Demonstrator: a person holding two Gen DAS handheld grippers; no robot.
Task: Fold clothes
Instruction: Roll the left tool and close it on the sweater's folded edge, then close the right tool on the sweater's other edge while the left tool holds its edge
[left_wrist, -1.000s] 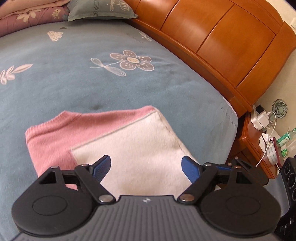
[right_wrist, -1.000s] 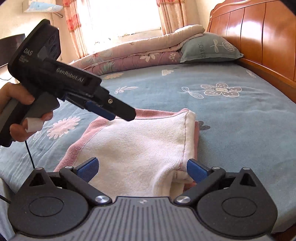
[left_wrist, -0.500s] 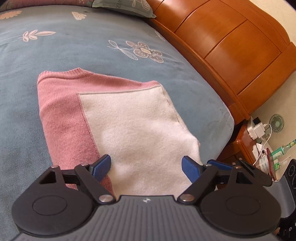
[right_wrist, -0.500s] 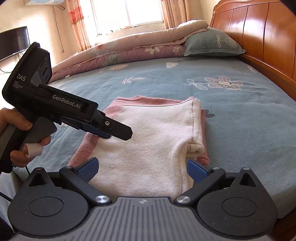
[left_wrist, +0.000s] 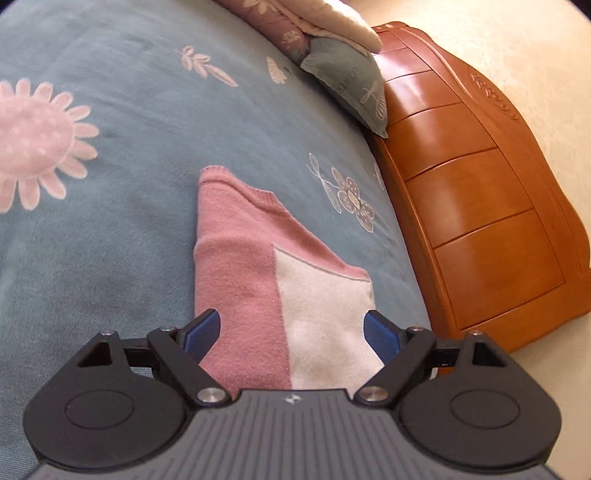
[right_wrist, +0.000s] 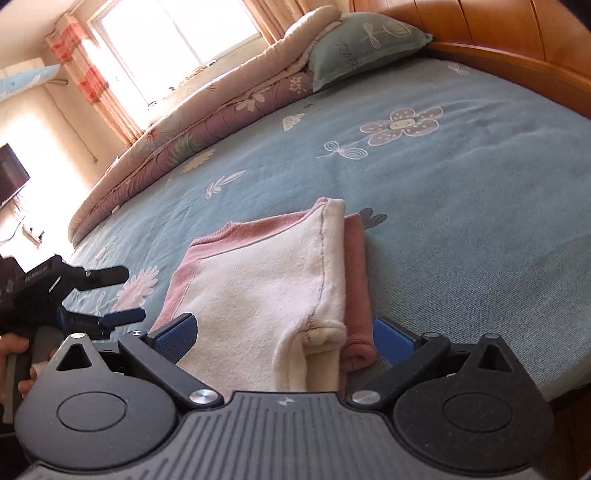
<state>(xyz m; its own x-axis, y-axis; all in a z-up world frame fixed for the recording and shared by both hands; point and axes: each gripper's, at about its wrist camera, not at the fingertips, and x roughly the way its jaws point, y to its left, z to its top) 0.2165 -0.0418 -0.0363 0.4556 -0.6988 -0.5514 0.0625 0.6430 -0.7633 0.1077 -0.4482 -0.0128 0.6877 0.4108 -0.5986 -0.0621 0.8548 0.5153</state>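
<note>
On the bed lies the sweater — folded, pink with a white panel, near the edge. Both tools gape wide, gripping nothing: the right tool over its near end, the left tool beside it — apart from the cloth.

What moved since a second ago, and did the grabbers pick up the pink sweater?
The left gripper pulled away from above the pink sweater to its left side; a second ago it hung over the fabric. Its camera swung round, so the sweater now looks long and narrow. The right gripper tilted a little. Nothing was picked up or let go: both stayed open, and the sweater stayed folded on the blue bedspread.
</note>
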